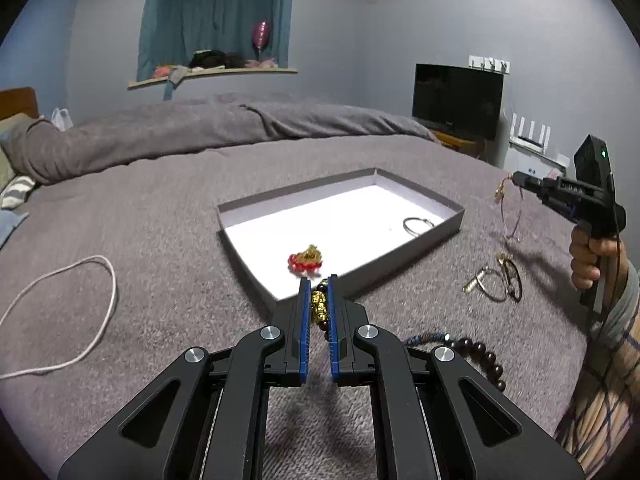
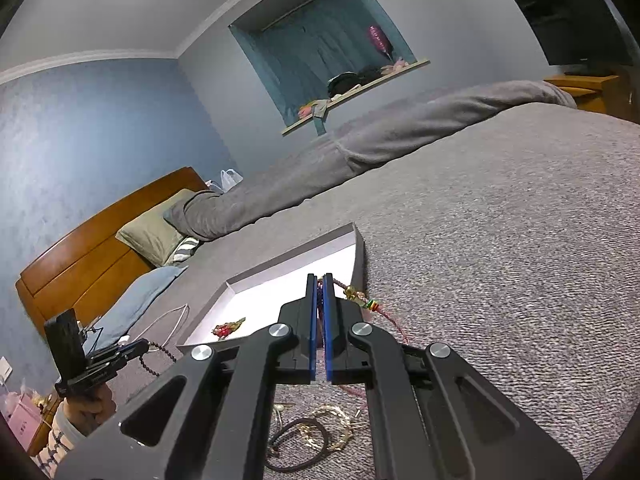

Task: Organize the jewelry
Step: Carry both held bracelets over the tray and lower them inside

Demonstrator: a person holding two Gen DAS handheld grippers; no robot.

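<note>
Dangling from both tongs at once, the jewelry is the main worry here. The left gripper (image 1: pixel 319 280) is clamped on a dark bead bracelet (image 1: pixel 320 306) with gold charms, just short of the near wall of the box (image 1: pixel 400 258), while the bracelet's long tail of beads trails away toward 4 o'clock over the blanket (image 1: pixel 160 240). That tail could drag or catch on the fuzzy cloth, or on the box wall, and slip the beads out of the pads. The right gripper (image 2: pixel 319 280) is closed on a thin braided cord bracelet (image 2: pixel 362 298), held up at the box's right side; its loop hangs free and could swing into the heap of bangles (image 1: pixel 496 282) lying at 3 o'clock from the box. The box already holds a red-and-gold charm (image 1: pixel 306 260) near its front wall and a silver ring (image 1: pixel 418 225) toward the far right corner, so a careless drop might tangle with either.

How much of each bracelet sits between the pads is hard to tell, since the fingers cover the pinched parts. The bangle heap is a blur of overlapping loops in both views, and the count cannot be made out. A white cord (image 1: pixel 80 308) at 9 o'clock runs off the picture's edge.
</note>
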